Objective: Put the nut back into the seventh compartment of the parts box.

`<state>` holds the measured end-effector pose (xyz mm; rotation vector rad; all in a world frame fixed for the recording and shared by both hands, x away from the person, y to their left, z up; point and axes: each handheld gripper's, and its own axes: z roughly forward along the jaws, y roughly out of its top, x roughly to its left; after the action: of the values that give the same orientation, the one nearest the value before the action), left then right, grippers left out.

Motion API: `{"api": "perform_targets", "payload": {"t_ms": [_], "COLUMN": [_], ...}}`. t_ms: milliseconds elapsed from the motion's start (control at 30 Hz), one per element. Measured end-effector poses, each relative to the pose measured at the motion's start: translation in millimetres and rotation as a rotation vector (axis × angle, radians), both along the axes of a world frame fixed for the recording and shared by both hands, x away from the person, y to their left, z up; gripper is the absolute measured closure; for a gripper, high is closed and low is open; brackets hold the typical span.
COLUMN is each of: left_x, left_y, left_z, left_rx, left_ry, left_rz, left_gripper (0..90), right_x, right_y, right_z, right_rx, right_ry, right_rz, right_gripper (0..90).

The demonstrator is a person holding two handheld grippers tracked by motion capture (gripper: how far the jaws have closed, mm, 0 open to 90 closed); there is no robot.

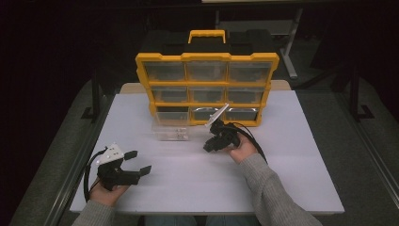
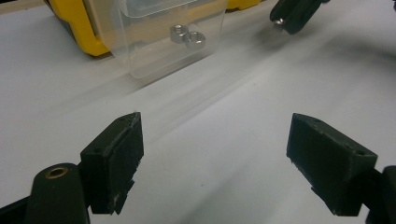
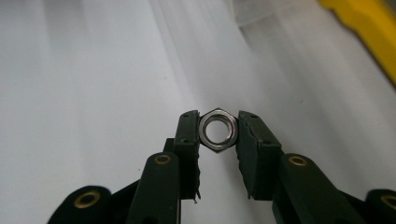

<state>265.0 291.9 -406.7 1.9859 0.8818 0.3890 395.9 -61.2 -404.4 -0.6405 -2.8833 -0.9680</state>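
Right tongs [image 3: 218,133] pinch a hex nut [image 3: 218,130], seemingly above the table [image 1: 282,155]; left tongs [image 2: 212,158] rest agape.

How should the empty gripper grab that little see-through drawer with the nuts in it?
Grip the clear drawer by its front wall, coming down from above with one jaw inside and one outside. It sits open-topped on the table, pulled out of the yellow organizer, and the two nuts lie farther back, probably clear of the left gripper.

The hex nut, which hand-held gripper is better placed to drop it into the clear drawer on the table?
The right hand-held gripper: it already grips the hex nut and sits just beside the clear drawer. The left hand-held gripper is open, empty and farther back.
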Motion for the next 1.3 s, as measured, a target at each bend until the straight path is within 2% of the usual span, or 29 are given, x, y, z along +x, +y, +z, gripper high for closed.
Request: {"api": "perform_targets", "payload": {"t_ms": [33,67,100,133,167,200,233,300,500,833,1067,1300], "left_x": [0.0,-0.1,-0.2,-0.2,-0.2,-0.1,0.0,-0.2,-0.2,0.1,0.2,-0.2], "left_y": [0.0,-0.2,-0.1,-0.6,-0.5,-0.4,-0.3,-0.3,-0.1,0.2,0.7,-0.3], "left_z": [0.0,-0.2,0.1,-0.2,0.0,-0.1,-0.1,0.0,0.0,0.0,0.1,0.0], "left_rx": [0.000,-0.004,0.000,-0.005,-0.003,-0.001,0.001,-0.001,0.000,0.000,0.000,-0.018], "left_ry": [0.000,-0.001,0.000,-0.002,0.000,0.001,0.001,0.000,0.000,-0.006,-0.004,-0.003], "left_rz": [0.000,0.000,-0.001,0.001,0.001,0.000,0.000,0.000,-0.001,-0.001,0.000,0.011], "left_gripper": [18.3,18.3,18.4,18.4,18.4,18.3,18.3,18.4,18.3,18.3,18.4,18.4], "right_x": [1.8,-0.3,-0.9,0.2,1.3,6.2,7.9,9.7,15.5,22.5,25.9,31.4], "right_y": [-1.3,-1.9,-2.8,-3.3,-3.5,-3.1,-2.8,-3.2,-5.2,-5.7,0.1,11.4], "right_z": [3.5,7.5,11.6,14.4,18.0,17.5,19.7,26.9,39.6,58.3,73.2,87.6], "right_rx": [0.012,-0.010,-0.018,-0.010,-0.008,0.029,0.044,0.037,0.065,0.083,0.100,0.089], "right_ry": [-0.006,0.021,0.046,0.046,0.043,-0.007,-0.018,-0.031,-0.027,-0.037,-0.035,-0.056], "right_rz": [0.004,-0.041,-0.061,-0.060,-0.059,-0.007,0.002,-0.005,-0.007,-0.004,0.011,0.029], "right_gripper": [69.0,69.0,69.0,69.0,69.0,69.0,69.0,69.0,69.0,69.0,69.0,69.0]}}
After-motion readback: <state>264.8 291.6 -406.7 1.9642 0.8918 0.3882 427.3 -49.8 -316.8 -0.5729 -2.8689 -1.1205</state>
